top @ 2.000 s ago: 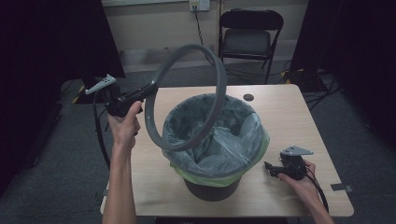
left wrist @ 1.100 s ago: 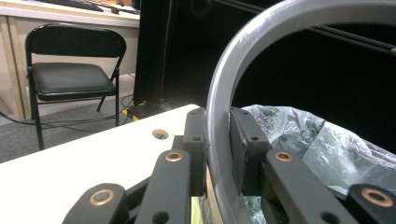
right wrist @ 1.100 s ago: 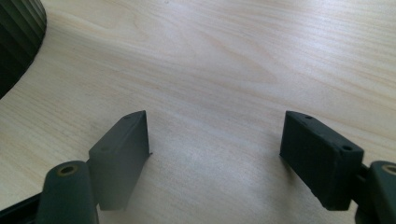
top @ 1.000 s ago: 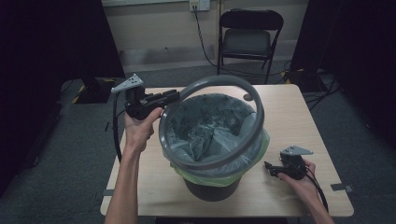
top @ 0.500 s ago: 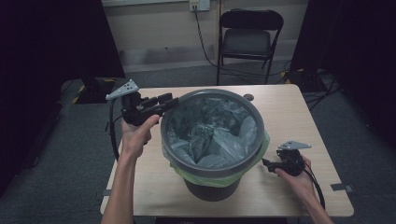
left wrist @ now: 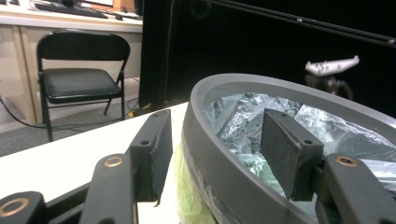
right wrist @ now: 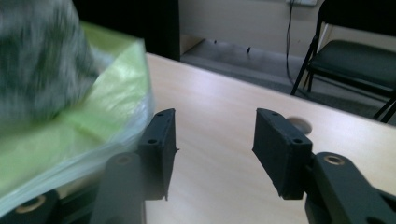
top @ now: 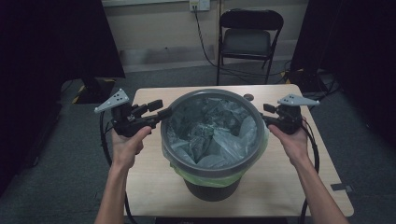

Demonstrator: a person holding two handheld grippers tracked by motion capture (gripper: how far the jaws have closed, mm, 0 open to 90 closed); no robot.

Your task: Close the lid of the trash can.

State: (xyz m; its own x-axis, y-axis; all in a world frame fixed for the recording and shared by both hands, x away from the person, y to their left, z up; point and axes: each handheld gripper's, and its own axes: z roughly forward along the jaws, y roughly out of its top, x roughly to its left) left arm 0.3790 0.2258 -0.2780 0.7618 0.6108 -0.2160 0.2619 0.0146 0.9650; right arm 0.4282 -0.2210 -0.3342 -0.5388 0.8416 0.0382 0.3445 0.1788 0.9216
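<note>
Pale wood worktop point(top: 149, 168), dim room, dark curtains at both sides; entries run from my jaws outward.

Item: my left gripper point(left wrist: 212, 154). Jaws set wide, one pad outside the grey ring point(left wrist: 219, 154) and one pad inside it, the ring's wall between them. Neither pad looks pressed to the wall, so I judge the hold released or about to be. In the high view this gripper point(top: 161, 113) lies level at the ring's left edge, my left hand point(top: 125, 142) under it, forearm running straight back to the near edge.

Item: my right gripper point(right wrist: 212, 156). Jaws wide, nothing between them but bare worktop. Green bag point(right wrist: 70, 140) just beside the left-hand jaw; contact uncertain. In the high view the gripper point(top: 267, 116) sits at the ring's right edge, my right hand point(top: 292, 140) behind it, wrist level.

Item: bin point(top: 212, 189), beyond both jaws, middle of the worktop. The ring sits level round its mouth, over the clear liner point(top: 210, 135), the green bag's skirt hanging below it.

Progress, as a judgement: ring seated, main work apparently done. Left to do: press it down evenly, draw both grippers away.

Item: folding chair point(top: 250, 39), far beyond the worktop, against the wall.
</note>
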